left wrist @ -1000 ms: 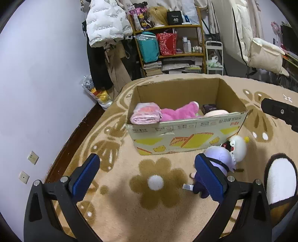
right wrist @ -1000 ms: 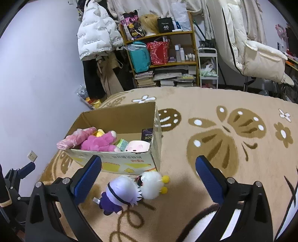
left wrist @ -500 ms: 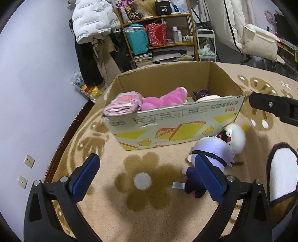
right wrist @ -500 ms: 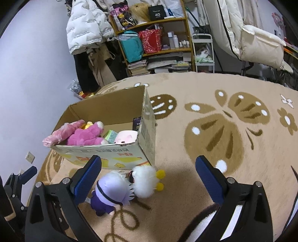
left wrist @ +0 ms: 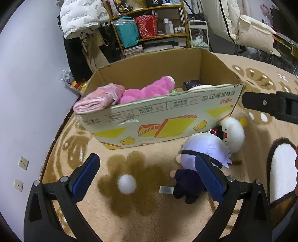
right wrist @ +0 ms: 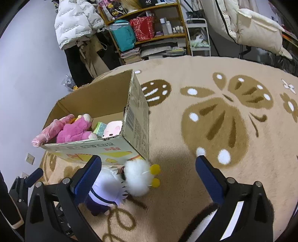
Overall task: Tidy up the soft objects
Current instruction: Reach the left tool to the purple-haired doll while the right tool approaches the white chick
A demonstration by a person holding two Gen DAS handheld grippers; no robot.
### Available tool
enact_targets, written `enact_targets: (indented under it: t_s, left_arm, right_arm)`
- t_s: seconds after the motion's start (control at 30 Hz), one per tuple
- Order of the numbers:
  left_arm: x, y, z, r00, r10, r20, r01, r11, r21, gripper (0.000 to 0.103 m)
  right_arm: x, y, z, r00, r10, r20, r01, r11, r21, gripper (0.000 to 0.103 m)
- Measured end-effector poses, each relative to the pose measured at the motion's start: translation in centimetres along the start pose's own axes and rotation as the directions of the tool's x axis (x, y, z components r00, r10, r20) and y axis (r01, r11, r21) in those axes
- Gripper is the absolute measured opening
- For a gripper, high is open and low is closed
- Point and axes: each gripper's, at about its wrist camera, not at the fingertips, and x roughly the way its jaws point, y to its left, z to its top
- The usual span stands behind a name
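Note:
An open cardboard box (left wrist: 167, 119) (right wrist: 137, 122) stands on the carpet, holding a pink plush (left wrist: 149, 90) (right wrist: 74, 130), a pink wrapped bundle (left wrist: 98, 98) and other soft items. In front of the box lie a lavender-haired doll in dark clothes (left wrist: 201, 150) (right wrist: 106, 188) and a fluffy white plush with yellow feet (left wrist: 232, 132) (right wrist: 137, 176), touching each other. My left gripper (left wrist: 147, 176) is open, its right finger just over the doll. My right gripper (right wrist: 149, 180) is open above both toys, its left finger over the doll.
A beige carpet with brown flower and butterfly patterns (right wrist: 216, 119) covers the floor. Behind the box are a cluttered wooden shelf (left wrist: 149, 28), hanging coats (left wrist: 80, 16) and a white cart (right wrist: 197, 37). A wall with sockets (left wrist: 23, 162) runs along the left.
Both grippers have moved closer and lower toward the box and the two toys. The toys and the box have stayed in place.

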Motion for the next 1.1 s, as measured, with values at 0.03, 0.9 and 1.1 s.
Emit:
enact_targets:
  t_s: [0.03,0.9,1.1]
  left_arm:
    - [0.2,-0.1,0.0,1.000,-0.003,-0.004,0.003,1.000,0.003,0.101]
    - [2.4,-3.0,-0.5,0.986,-0.151,-0.075,0.155,0.986,0.055,0.101]
    - [3.0,-3.5,-0.6,0.981,-0.168,-0.094,0.174,0.983,0.064,0.101]
  right_arm:
    - [0.2,0.0,0.0,1.000,0.000,-0.006,0.000,1.000,0.003,0.103]
    - [5.1,-0.5,-0.7,0.988,0.003,-0.154,0.003,0.999,0.037,0.103]
    - [5.8,-0.6,-0.9,0.983,0.011,-0.182,-0.003,0.999,0.043,0.103]
